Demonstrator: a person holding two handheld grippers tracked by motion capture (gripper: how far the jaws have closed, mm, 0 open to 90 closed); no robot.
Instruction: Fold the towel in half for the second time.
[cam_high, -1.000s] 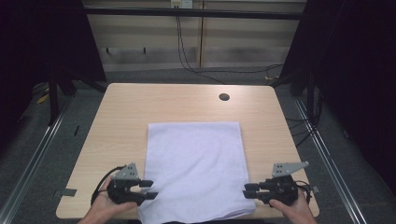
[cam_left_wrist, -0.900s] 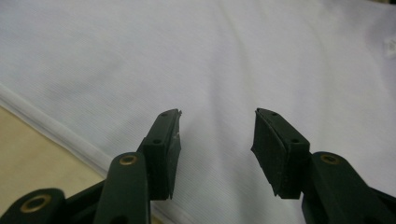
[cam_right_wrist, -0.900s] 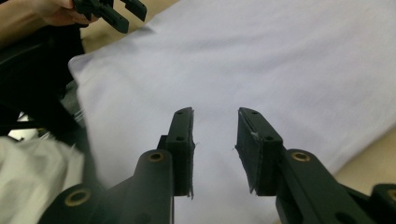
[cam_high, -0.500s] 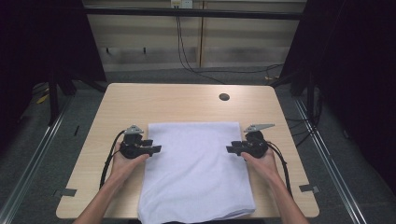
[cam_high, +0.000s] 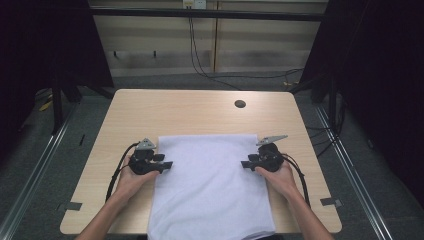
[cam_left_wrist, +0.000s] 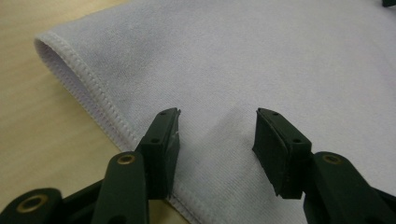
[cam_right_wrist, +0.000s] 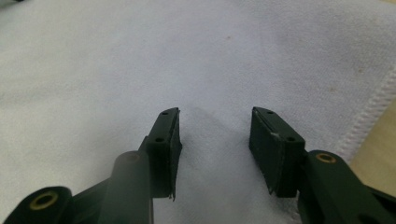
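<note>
My left gripper (cam_high: 167, 164) and right gripper (cam_high: 246, 163) rest at opposite side edges of the white rectangular terry towel (cam_high: 212, 187), fingers apart, pointing inward; it lies flat on the light wooden surface (cam_high: 165, 112).

A towel (cam_high: 212, 182) lies on the table's (cam_high: 200, 112) near half, overhanging its front edge.

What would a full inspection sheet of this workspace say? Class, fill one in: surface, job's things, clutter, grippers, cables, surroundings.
Surface: light wooden table, dark round hole near the far edge.
Job's things: white towel lying flat, its near end hanging over the table's edge.
Clutter: nothing seen.
Grippers: left gripper and right gripper open, fingers over the towel's side edges.
Cables: one trailing from each gripper; more on the floor behind.
Surroundings: grey floor, dark curtains, metal rails.
</note>
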